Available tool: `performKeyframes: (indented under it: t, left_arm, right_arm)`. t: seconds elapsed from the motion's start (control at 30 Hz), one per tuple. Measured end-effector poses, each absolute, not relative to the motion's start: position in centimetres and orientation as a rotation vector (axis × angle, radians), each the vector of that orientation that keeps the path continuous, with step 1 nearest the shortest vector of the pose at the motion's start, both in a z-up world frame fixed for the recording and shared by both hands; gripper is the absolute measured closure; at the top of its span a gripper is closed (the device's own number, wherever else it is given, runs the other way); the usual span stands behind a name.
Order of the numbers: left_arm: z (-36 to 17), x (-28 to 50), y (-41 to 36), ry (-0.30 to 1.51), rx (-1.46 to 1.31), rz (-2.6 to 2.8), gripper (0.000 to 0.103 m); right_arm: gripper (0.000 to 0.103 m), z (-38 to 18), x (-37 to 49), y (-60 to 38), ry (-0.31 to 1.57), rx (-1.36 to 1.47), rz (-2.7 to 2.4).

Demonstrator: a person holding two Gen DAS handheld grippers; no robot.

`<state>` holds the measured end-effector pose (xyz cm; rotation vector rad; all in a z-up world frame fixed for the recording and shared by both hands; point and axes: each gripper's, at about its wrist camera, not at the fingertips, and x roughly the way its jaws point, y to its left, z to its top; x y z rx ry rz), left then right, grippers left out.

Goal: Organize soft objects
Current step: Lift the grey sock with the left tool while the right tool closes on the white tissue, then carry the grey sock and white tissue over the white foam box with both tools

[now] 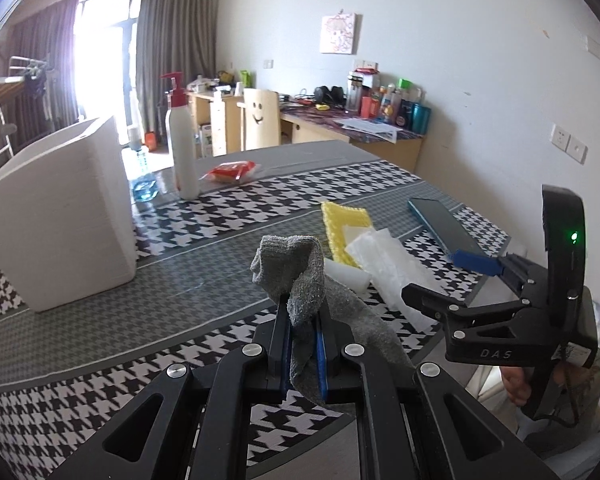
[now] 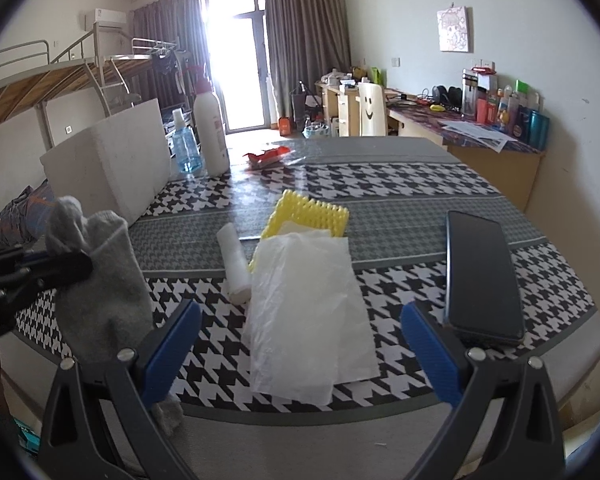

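Already the left claw (image 1: pixel 302 332) is clamped on the grey sock (image 1: pixel 308 280), which hangs with its long axis near vertical, lifted off the worktop (image 1: pixel 204 276). From that claw the white box (image 1: pixel 60 216) lies at about ten o'clock, the likely drop spot. Meanwhile the right claw (image 2: pixel 300 344) stands wide and empty, the clear plastic bag (image 2: pixel 304 312) lying at twelve o'clock between its fingers.
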<state>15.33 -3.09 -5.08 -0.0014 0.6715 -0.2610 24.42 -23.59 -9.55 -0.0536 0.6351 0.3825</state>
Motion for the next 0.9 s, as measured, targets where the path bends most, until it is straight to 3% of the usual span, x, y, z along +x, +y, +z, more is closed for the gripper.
performKeyframes:
  t: [0.13, 0.33, 0.47, 0.63, 0.7, 0.8, 0.9]
  left_arm:
    - [-5.2, 15.2, -2.7, 0.672, -0.009, -0.253, 0.093]
    - [-5.5, 15.2, -2.3, 0.678, -0.031, -0.245, 0.093]
    - [-5.5, 15.3, -2.0, 0.681, -0.038, -0.245, 0.093]
    - [-5.8, 15.1, -1.7, 0.684, -0.041, -0.248, 0.093]
    - [-5.8, 15.0, -1.5, 0.683, -0.044, -0.246, 0.093]
    - [-5.7, 14.8, -1.3, 0.676, -0.046, -0.244, 0.093]
    - [-5.4, 14.5, -1.0, 0.667, -0.048, -0.241, 0.093]
  right_arm:
    - [0.011, -10.3, 24.9, -23.3, 0.665, -0.059, 0.385]
    - [0.030, -11.4, 25.5, -23.5, 0.723, -0.052, 0.383]
    - [0.053, -11.9, 25.7, -23.7, 0.760, -0.042, 0.388]
    - [0.070, -12.0, 25.7, -23.7, 0.778, -0.038, 0.381]
    - [0.083, -11.9, 25.8, -23.7, 0.779, -0.038, 0.388]
    - [0.092, -11.9, 25.9, -23.7, 0.785, -0.041, 0.385]
    - [0.093, -11.0, 25.6, -24.1, 0.767, -0.016, 0.397]
